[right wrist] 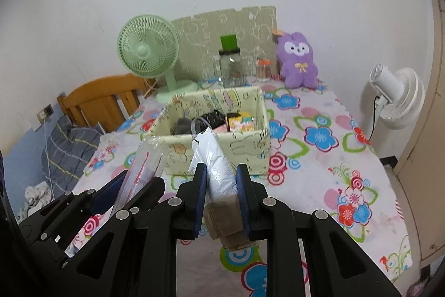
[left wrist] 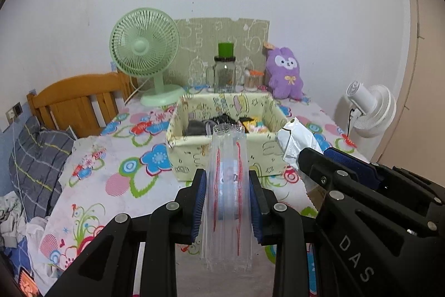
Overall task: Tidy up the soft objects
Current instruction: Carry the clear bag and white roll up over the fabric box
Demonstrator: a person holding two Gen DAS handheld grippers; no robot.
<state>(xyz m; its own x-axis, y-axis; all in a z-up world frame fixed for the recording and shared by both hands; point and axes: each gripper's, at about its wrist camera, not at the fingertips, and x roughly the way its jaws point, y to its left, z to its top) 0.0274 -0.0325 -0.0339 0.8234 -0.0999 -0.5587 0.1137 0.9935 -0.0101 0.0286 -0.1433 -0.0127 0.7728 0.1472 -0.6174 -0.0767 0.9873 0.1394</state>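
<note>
The left gripper [left wrist: 227, 202] clamps a clear plastic packet [left wrist: 227, 185] and the right gripper [right wrist: 221, 199] pinches a white bag [right wrist: 215, 166], both held just before the fabric box [right wrist: 250, 144]; behind the box stand a green fan [left wrist: 144, 52], jar [left wrist: 224, 74] and purple plush toy [left wrist: 286, 71]

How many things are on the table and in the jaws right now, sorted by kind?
Fans on the table: 1, the green fan
Jars: 2, the glass jar and the small jar
Plush toys: 1, the purple plush
Fabric boxes: 1, the fabric box
Held packets: 2, the clear packet and the white packet
Total: 7
</note>
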